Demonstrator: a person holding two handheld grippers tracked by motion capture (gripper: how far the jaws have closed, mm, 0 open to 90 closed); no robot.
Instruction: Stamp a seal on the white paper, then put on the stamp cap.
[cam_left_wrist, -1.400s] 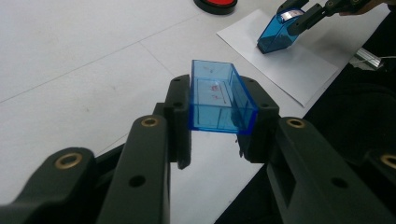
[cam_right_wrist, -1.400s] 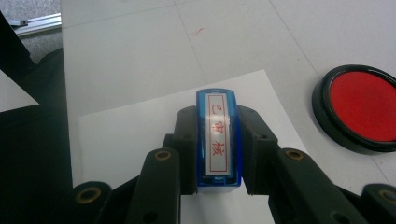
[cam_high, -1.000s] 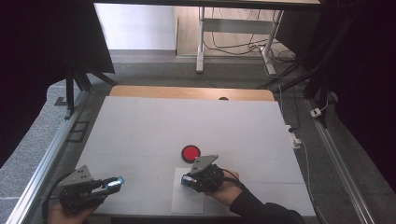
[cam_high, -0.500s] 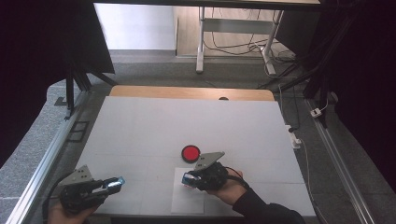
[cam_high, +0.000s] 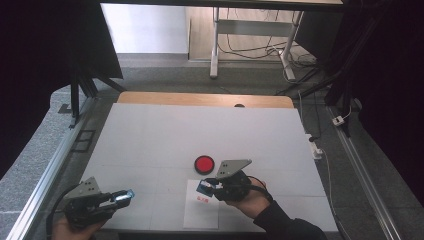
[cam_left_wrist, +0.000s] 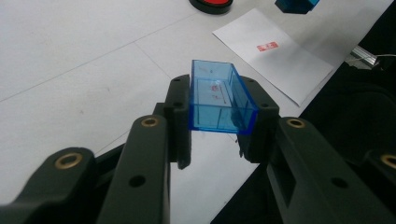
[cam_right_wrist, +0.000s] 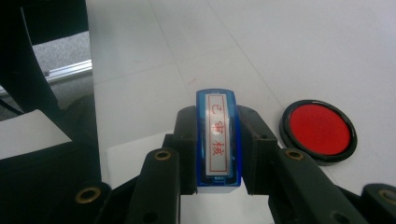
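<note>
While your right gripper (cam_right_wrist: 218, 140) pinches the blue stamp (cam_right_wrist: 218, 140), it has lifted slightly off the paper (cam_high: 202, 207), leaving a red print (cam_left_wrist: 267, 46). Your left gripper (cam_left_wrist: 219, 107) stays clamped on the cap (cam_left_wrist: 219, 98); the ink pad (cam_high: 204, 163) sits just beyond.

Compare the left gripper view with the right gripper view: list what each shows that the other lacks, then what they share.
Left gripper view alone: the left gripper shut on a clear blue plastic stamp cap, hollow side up, and a red stamp mark printed on the white paper sheet.

Right gripper view alone: the right gripper shut on a blue rectangular stamp, its label showing red characters inside a red frame.

Shared: the round red ink pad in a black case, the white paper sheet and the white table.
</note>
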